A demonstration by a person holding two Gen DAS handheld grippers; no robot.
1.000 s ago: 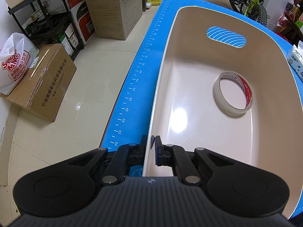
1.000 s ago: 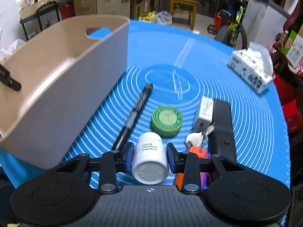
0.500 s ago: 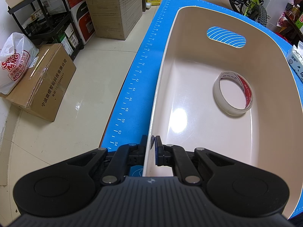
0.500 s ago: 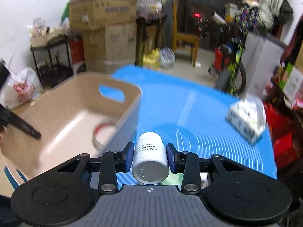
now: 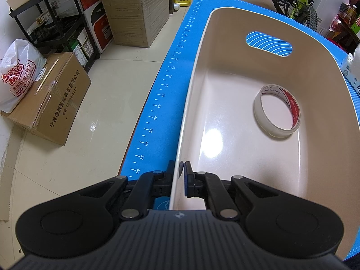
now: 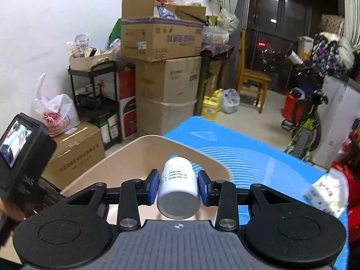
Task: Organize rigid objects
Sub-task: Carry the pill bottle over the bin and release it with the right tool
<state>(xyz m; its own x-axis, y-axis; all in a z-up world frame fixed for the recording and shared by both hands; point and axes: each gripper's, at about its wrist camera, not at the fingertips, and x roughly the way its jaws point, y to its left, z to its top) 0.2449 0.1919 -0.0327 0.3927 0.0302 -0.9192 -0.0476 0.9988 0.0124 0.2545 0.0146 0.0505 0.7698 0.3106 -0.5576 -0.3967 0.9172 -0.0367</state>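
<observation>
A beige plastic bin (image 5: pixel 195 72) stands on the blue mat (image 5: pixel 157 103). A roll of clear tape (image 5: pixel 277 111) lies on its floor. My left gripper (image 5: pixel 178 175) is shut on the bin's near left rim, one finger outside and one inside. My right gripper (image 6: pixel 177 185) is shut on a white pill bottle (image 6: pixel 177 189), held lying along the fingers, raised above the near end of the bin (image 6: pixel 135 157). The left gripper's camera body (image 6: pixel 20 148) shows at the left of the right wrist view.
A tissue pack (image 6: pixel 326 193) lies on the mat at the right. Cardboard boxes (image 6: pixel 166 85), a black shelf (image 6: pixel 94 103) and a bicycle (image 6: pixel 303 130) stand on the floor beyond the table. A brown box (image 5: pixel 47 96) sits left of the table edge.
My right gripper has lifted the white bottle off the mat and carried it left and up over the bin, tilting the view upward. The left gripper has stayed clamped on the rim.
</observation>
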